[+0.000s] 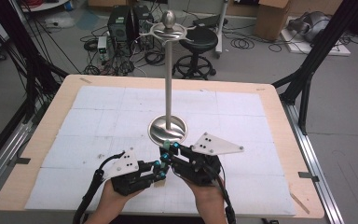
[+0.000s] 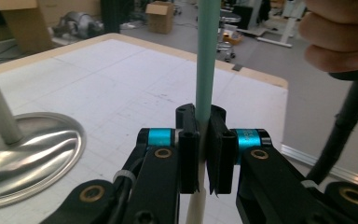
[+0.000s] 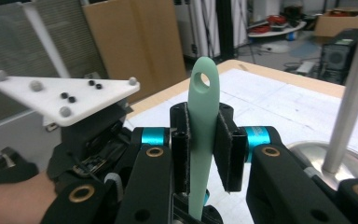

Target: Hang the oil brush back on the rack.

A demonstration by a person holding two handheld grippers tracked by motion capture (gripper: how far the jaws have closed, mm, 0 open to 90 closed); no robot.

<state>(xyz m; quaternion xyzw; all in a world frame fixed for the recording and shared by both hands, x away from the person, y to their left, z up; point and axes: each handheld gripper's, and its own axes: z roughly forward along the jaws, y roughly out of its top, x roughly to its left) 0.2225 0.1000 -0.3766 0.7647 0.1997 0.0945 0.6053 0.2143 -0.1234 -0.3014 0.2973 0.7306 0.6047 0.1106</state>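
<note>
The left gripper sits low at the near edge of the table, its jaws clamped tight on a slim utensil handle. In the left gripper view the handle stands straight up between the pads, mint green above them and off-white below. Just right of it, almost touching, the right gripper points toward the far side of the table. Its jaws stand on either side of the same handle's upper end, whose tip has a round hanging hole. In the right gripper view the left pad lies against the handle, while a narrow gap shows at the right pad, so the grip is not fully pressed home.

Just beyond the right gripper's tips lies the shiny round base of a metal stand. Its thin pole rises upright to a ring and an egg-shaped knob at the top. In the left gripper view that base lies off to the left of the jaws.
</note>
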